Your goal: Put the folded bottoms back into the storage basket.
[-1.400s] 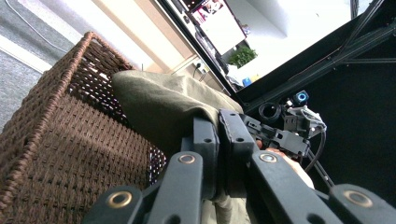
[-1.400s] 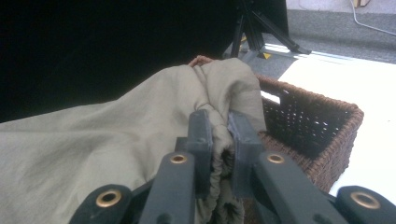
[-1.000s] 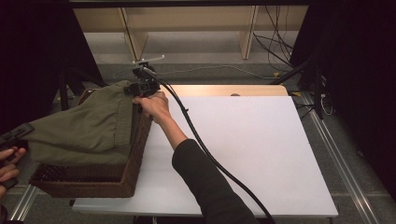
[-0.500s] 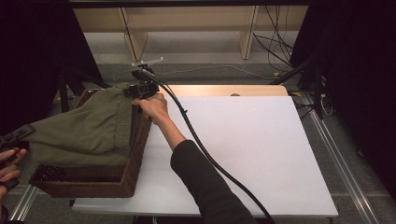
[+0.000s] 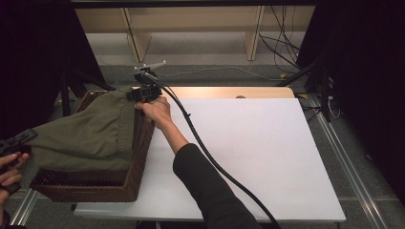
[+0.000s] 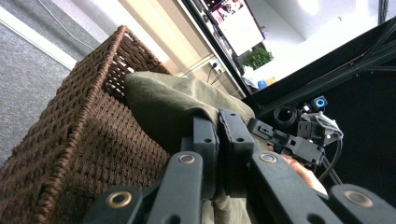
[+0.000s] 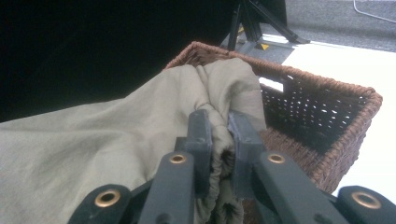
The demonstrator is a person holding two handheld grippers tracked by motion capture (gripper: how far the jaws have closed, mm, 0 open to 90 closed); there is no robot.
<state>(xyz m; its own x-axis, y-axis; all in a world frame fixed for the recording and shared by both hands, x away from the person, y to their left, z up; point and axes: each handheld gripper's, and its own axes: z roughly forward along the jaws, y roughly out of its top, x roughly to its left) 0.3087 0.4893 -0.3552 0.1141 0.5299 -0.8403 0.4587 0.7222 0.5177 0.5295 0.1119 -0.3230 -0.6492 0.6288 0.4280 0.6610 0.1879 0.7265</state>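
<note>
Both tongs are clamped on the olive cloth (image 5: 90, 136), left tongs (image 6: 218, 140) and right tongs (image 7: 219, 128) pinching opposite ends, stretching it over the wicker basket (image 5: 95, 186) below them; next, I reckon, it needs lifting clear toward the tabletop (image 5: 258, 157).

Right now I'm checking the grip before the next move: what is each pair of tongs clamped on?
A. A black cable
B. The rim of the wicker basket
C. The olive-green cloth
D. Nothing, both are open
C: the right tongs pinch a bunched fold of the olive-green cloth, and the left tongs are shut on the same cloth over the wicker basket.
</note>
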